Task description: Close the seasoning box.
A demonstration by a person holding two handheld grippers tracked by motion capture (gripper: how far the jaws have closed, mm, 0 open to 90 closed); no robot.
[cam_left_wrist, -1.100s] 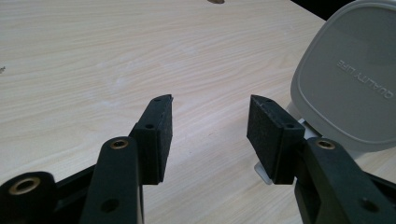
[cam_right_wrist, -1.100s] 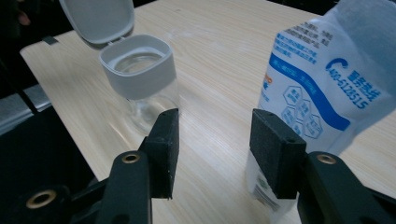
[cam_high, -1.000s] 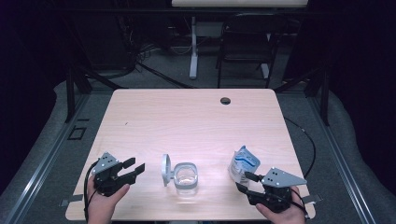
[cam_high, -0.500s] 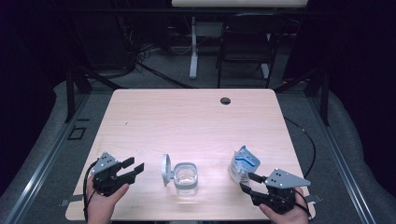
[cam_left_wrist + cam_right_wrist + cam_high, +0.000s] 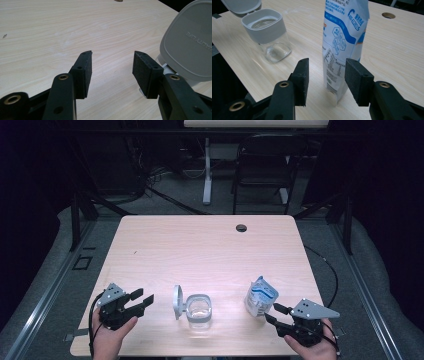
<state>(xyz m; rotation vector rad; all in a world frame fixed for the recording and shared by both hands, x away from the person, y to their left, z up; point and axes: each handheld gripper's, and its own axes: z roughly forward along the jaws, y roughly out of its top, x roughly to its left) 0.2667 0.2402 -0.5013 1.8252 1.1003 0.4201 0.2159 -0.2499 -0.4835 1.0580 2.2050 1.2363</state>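
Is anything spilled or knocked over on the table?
Nothing stands out. The blue-and-white pouch stands upright, the clear jar sits upright with its grey lid flipped open, and no spill shows on the table.

a white and blue pouch [image 5: 261, 296] is standing upright near the right front of the table, its top edge cut open, printed text and small hexagon icons running down its face. just left of it a clear square jar [image 5: 199, 312] with a grey collar is sitting upright, and its grey hinged lid [image 5: 177, 301] is standing flipped open on the jar's left side. the two are standing near each other, not touching.
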